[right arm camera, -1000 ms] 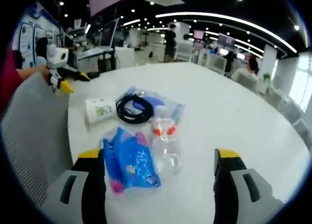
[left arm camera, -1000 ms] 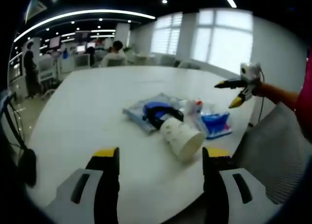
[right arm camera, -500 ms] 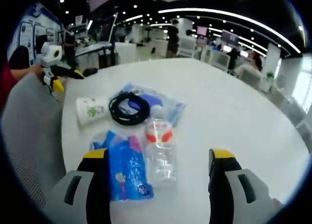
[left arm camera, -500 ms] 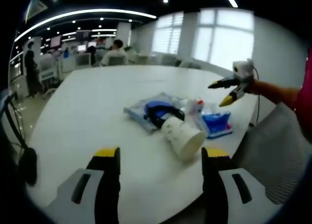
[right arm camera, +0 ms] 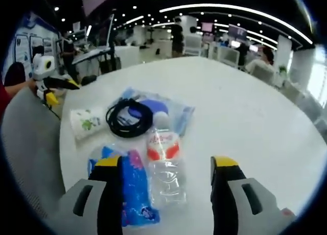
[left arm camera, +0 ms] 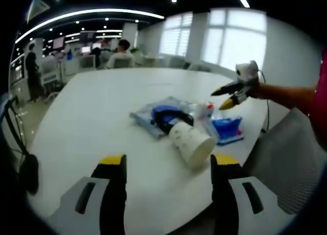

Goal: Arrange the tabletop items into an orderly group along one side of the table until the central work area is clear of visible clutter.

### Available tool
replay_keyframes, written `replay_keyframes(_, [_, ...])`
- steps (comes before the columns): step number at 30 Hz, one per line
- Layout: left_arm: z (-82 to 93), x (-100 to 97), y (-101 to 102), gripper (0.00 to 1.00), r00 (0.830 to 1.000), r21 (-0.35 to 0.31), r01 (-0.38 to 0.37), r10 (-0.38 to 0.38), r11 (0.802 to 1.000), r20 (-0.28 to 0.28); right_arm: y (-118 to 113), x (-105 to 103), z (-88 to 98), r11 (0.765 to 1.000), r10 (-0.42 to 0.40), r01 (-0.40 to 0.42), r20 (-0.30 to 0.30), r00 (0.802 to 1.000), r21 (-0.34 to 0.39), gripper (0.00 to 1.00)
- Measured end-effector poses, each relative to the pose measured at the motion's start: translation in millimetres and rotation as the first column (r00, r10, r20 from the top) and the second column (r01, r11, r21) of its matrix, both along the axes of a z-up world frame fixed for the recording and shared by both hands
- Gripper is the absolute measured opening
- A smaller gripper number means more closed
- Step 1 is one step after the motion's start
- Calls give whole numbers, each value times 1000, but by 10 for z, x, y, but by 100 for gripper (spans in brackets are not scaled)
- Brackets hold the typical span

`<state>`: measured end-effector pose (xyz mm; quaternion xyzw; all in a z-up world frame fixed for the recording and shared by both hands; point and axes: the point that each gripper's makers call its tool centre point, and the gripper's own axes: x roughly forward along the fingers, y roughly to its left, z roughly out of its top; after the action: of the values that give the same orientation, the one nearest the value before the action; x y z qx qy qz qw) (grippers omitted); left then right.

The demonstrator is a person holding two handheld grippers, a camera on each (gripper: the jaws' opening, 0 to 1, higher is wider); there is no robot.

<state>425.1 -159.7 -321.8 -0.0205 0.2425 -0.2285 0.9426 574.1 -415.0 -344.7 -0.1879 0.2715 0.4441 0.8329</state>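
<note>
The left gripper (left arm camera: 167, 168) is seen at the bottom of the frame with its yellow-tipped jaws spread apart above a white table (left arm camera: 87, 122). Right of centre, a paper cup (left arm camera: 191, 144) is laid on its side, touching a black cable coil (left arm camera: 166, 117) on a clear bag (left arm camera: 148, 115). A blue packet (left arm camera: 226, 128) is placed just right of it. The right gripper (left arm camera: 220, 98) is held at upper right, jaws parted.

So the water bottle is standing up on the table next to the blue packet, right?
Not quite. The water bottle is lying on its side, not standing up. It does lie on the table next to the blue packet. The right gripper view shows it, between that gripper's open jaws.
</note>
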Motion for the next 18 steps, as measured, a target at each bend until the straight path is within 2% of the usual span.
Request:
replay_keyframes(4, [-4,0,3,63,1000,-2,-1,1,1000,-2,11,22,-118,1000,-2,1,-25,1000,-29,67])
replay_keyframes(13, [-4,-3,7,63,1000,-11,-8,8,1000,-3,14,79,-268,996,-8,6,-22,1000,-86,64])
replay_keyframes(18, [-11,-4,9,63,1000,-10,-9,9,1000,-7,71,108,-265,998,-19,17,-29,999,-66,61])
